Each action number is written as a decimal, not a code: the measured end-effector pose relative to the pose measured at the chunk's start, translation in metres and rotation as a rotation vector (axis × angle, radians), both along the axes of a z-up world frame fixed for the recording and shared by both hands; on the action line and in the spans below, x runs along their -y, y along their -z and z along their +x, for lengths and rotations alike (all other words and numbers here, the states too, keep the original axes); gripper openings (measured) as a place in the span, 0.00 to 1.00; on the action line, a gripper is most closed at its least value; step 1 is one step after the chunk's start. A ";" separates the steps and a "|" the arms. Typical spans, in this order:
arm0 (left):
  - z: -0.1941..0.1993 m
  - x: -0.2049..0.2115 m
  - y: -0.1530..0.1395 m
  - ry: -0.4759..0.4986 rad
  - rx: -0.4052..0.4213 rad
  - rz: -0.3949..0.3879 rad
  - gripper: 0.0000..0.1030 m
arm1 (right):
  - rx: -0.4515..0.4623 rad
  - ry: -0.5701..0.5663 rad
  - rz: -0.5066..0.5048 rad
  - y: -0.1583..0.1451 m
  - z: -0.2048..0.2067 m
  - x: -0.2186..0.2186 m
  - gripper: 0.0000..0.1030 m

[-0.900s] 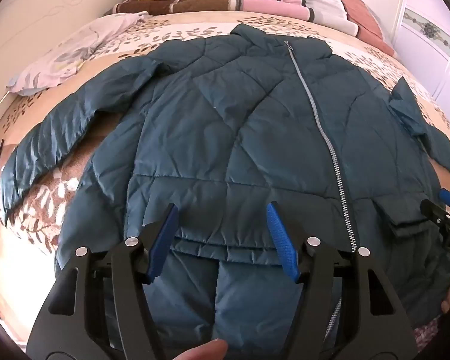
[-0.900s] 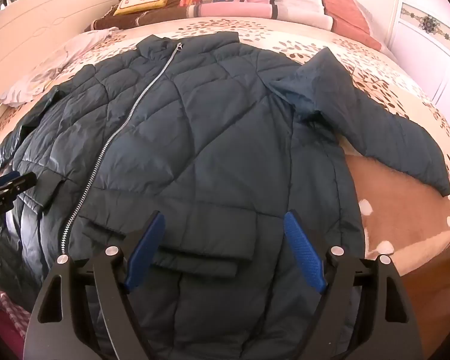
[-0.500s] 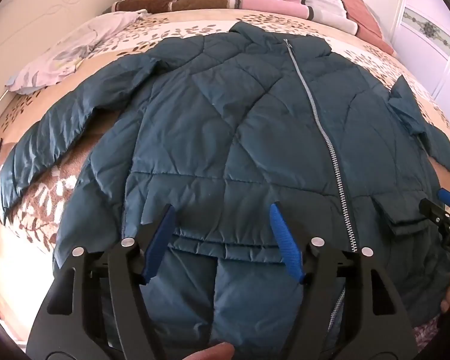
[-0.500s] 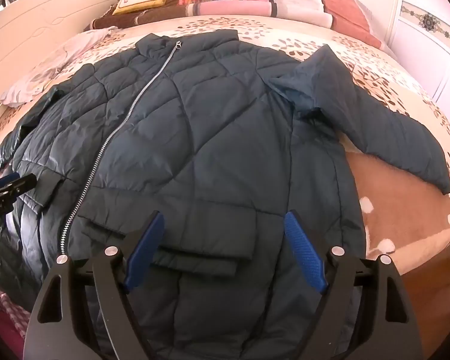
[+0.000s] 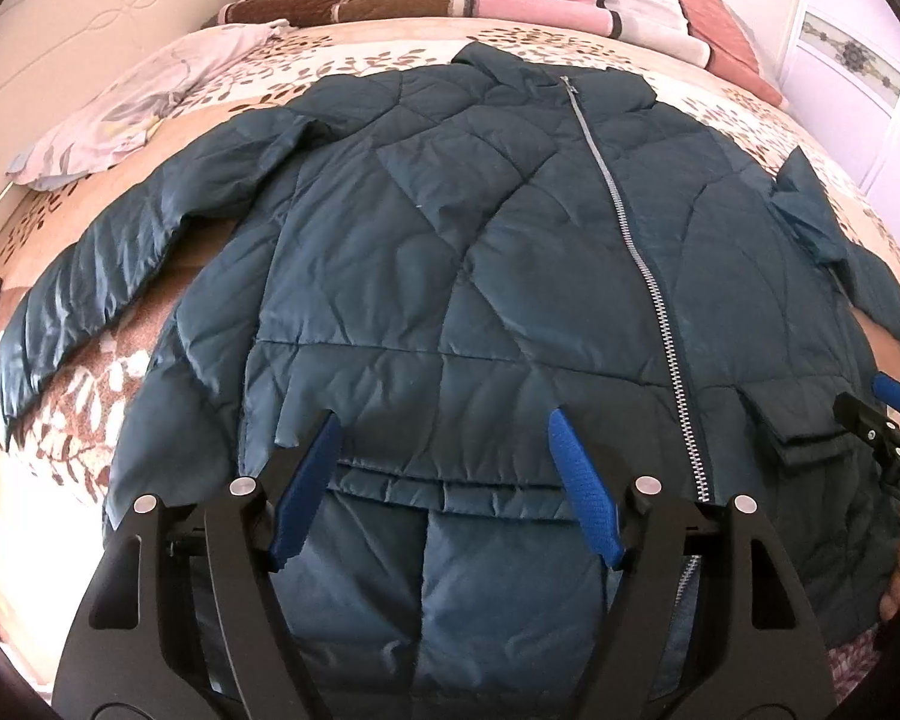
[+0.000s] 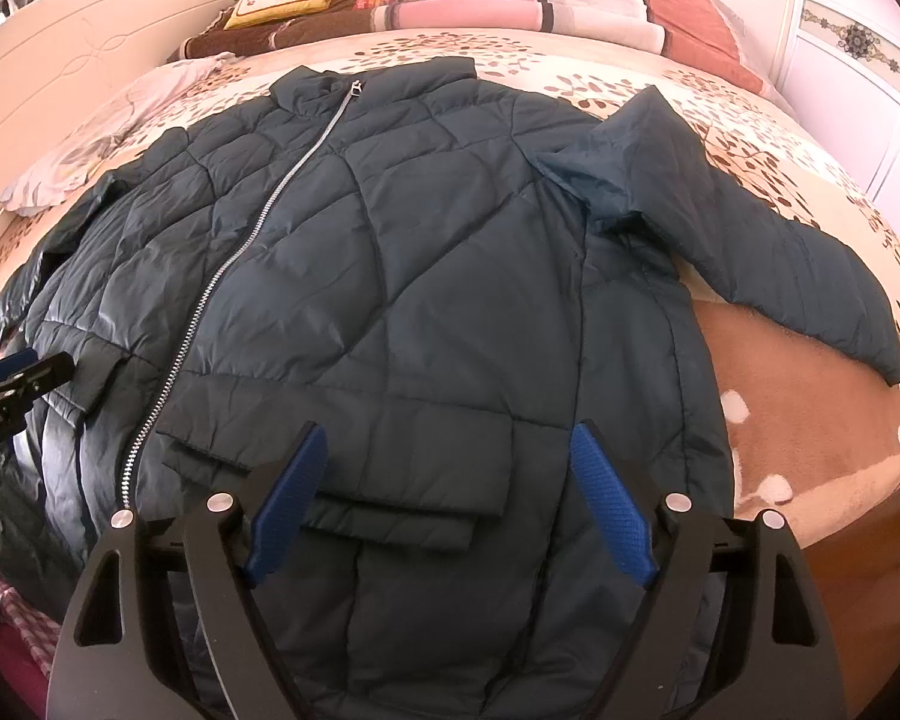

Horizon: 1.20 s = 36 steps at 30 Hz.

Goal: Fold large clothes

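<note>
- Two tongs, yours: left gripper (image 5: 444, 480) and right gripper (image 6: 447, 498), both spread wide, grasping nothing.
- Jacket (image 5: 450, 276) lies flat, zipped, on bed (image 6: 810, 450).

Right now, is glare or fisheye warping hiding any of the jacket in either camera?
Left wrist view: jacket sharp, evenly lit; bed edge blown out at lower left; black corners from the lens. Right wrist view: jacket sharp, sheen on its left side; bed bulges round. Both grippers, left and right, show clearly, open.
</note>
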<state>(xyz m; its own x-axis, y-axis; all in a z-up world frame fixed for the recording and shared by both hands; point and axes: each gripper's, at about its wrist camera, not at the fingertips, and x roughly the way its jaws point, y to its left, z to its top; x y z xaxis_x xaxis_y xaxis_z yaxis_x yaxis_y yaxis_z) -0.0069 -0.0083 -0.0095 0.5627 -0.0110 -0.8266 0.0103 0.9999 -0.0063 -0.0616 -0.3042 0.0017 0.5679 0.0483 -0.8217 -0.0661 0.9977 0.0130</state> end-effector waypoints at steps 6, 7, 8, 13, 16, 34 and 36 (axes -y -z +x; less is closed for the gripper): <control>-0.009 0.007 0.006 0.001 0.003 -0.002 0.70 | 0.001 0.000 -0.002 -0.001 -0.001 0.000 0.79; -0.010 0.009 0.007 0.000 0.003 -0.001 0.70 | 0.002 0.001 -0.002 -0.001 -0.001 0.000 0.79; -0.012 0.011 0.008 0.001 0.003 0.000 0.70 | 0.001 0.001 -0.002 -0.001 -0.001 0.000 0.79; 0.000 0.001 -0.005 0.006 -0.003 0.004 0.70 | 0.002 0.007 -0.014 -0.001 -0.004 0.002 0.79; 0.001 0.001 -0.005 0.009 -0.007 0.008 0.70 | -0.002 0.011 -0.024 0.000 -0.001 0.000 0.79; 0.002 0.002 -0.007 0.012 -0.019 0.026 0.70 | -0.027 0.024 -0.073 0.003 0.002 -0.003 0.81; 0.002 0.002 -0.007 0.013 -0.020 0.029 0.70 | -0.032 0.025 -0.073 0.004 0.003 -0.003 0.81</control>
